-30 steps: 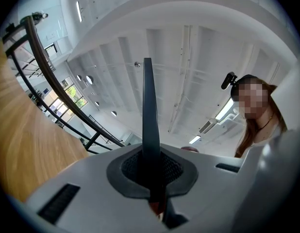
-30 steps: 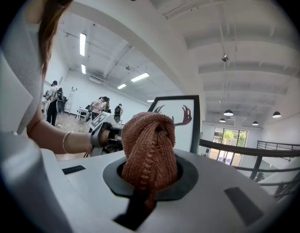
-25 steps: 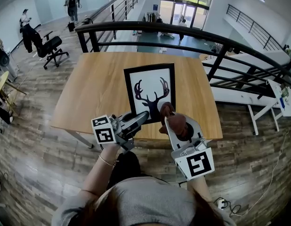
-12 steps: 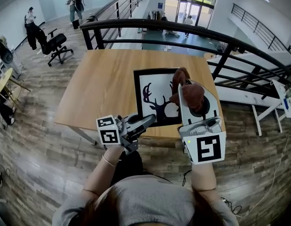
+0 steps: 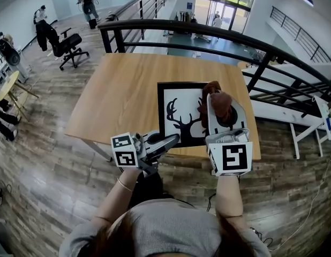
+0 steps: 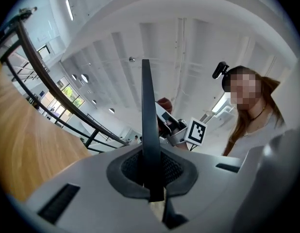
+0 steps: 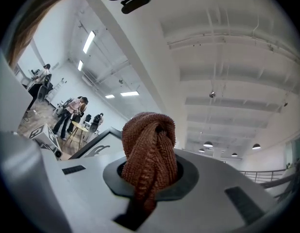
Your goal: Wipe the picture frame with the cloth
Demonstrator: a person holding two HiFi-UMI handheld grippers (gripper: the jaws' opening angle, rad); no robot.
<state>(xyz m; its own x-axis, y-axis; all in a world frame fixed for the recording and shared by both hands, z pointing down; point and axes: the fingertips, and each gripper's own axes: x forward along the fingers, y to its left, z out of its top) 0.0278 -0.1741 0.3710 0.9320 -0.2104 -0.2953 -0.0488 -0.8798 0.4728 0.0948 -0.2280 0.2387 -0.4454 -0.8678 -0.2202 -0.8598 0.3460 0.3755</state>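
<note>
Wooden desk (image 5: 117, 100) behind a black railing (image 5: 171, 28), and the frame (image 5: 181, 111) lies by the near edge, toward the right corner. The left gripper (image 5: 175, 139) pins it, fingers (image 5: 165, 142) closed tight on the near-left rim, with the thin black edge right between them. The right gripper (image 5: 215, 98) has its fingers clamped on the bunched brown cloth (image 5: 220, 101), which sits over the frame's right side. To wipe well, I'd press the cloth down flat and sweep in long strokes from edge to edge. The left hold should stay firm so nothing slides off the desk.

Cloth (image 5: 218, 102) farther up the picture frame (image 5: 180, 114)
</note>
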